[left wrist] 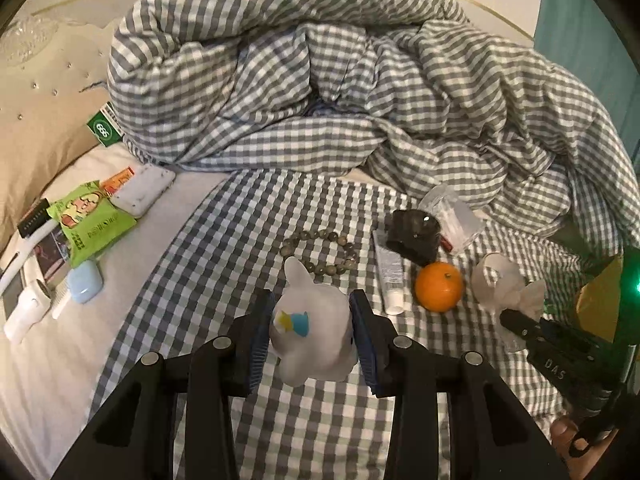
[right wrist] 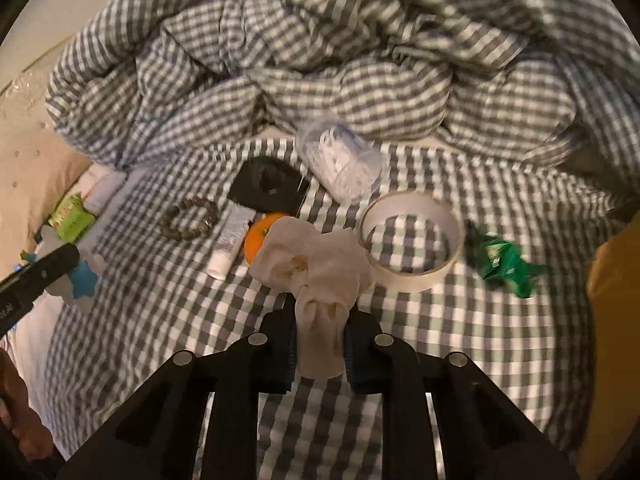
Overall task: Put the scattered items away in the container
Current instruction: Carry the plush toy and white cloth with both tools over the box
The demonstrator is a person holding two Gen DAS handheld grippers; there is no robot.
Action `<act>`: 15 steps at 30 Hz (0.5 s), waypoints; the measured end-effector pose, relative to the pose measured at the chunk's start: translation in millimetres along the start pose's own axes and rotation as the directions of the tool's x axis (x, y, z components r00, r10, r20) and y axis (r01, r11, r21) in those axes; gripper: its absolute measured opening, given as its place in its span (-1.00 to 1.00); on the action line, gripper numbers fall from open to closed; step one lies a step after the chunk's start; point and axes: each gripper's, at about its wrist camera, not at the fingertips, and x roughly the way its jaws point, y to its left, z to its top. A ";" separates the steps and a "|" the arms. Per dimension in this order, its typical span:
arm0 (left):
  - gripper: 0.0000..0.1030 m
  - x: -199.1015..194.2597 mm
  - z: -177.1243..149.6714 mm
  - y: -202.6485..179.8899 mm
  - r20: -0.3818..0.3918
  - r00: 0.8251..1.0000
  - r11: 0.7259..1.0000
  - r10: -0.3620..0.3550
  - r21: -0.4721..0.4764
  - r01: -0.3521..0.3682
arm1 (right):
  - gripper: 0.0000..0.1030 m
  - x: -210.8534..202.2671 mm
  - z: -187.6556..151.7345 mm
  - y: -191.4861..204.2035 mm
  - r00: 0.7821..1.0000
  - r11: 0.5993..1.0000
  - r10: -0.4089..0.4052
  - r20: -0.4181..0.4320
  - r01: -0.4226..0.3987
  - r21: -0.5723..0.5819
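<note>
Both tilted down over the checked sheet [left wrist: 224, 248], the left gripper [left wrist: 312, 334] clamps one white toy [left wrist: 310, 332] while the right gripper [right wrist: 320, 346] pinches one crumpled tissue [right wrist: 316, 276].

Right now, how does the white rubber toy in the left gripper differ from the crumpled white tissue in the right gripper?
The white rubber toy is smooth, rounded and firm-looking with blue and yellow marks; the crumpled white tissue is limp, wrinkled and stained. The toy fills the left gripper, while the tissue spills out beyond the right gripper. Both are whitish and clamped between pads.
</note>
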 end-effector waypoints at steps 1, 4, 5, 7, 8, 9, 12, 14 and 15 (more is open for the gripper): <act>-0.24 -6.0 1.4 -2.2 0.006 1.000 1.000 0.000 0.003 0.000 | -0.66 -10.0 1.4 -1.2 1.000 1.000 0.003 0.017 -0.003 0.005; -0.24 -24.3 5.0 -10.2 0.028 1.000 1.000 -0.004 0.014 0.004 | -0.66 -37.0 3.4 -3.2 0.998 1.000 0.010 0.060 -0.010 0.007; -0.24 -32.3 6.1 -13.3 0.039 0.999 1.000 -0.006 0.018 0.005 | -0.66 -43.2 4.1 -3.6 0.998 1.000 0.010 0.068 -0.011 0.006; -0.24 -44.4 7.4 -18.1 0.053 0.999 1.000 -0.009 0.023 0.008 | -0.66 -61.0 4.4 -3.6 0.996 1.000 0.011 0.091 -0.011 0.004; -0.24 -52.9 8.6 -20.9 0.063 0.998 1.000 -0.011 0.027 0.010 | -0.66 -72.2 4.1 -4.2 0.994 1.000 0.012 0.106 -0.013 0.005; -0.24 -58.1 8.9 -22.6 0.069 0.998 0.999 -0.013 0.030 0.011 | -0.66 -80.3 3.9 -4.6 0.993 1.000 0.012 0.116 -0.013 0.006; -0.24 -79.5 10.9 -27.8 0.097 0.995 0.999 -0.020 0.040 0.016 | -0.65 -106.6 2.9 -6.2 0.989 1.000 0.013 0.150 -0.014 0.006; -0.24 -95.0 12.1 -31.6 0.118 0.993 0.999 -0.022 0.047 0.017 | -0.65 -127.5 1.4 -7.3 0.984 1.000 0.011 0.178 -0.012 0.003; -0.24 -102.5 12.7 -34.0 0.127 0.992 0.999 -0.024 0.049 0.018 | -0.65 -134.1 1.0 -8.0 0.982 1.000 0.011 0.187 -0.012 0.003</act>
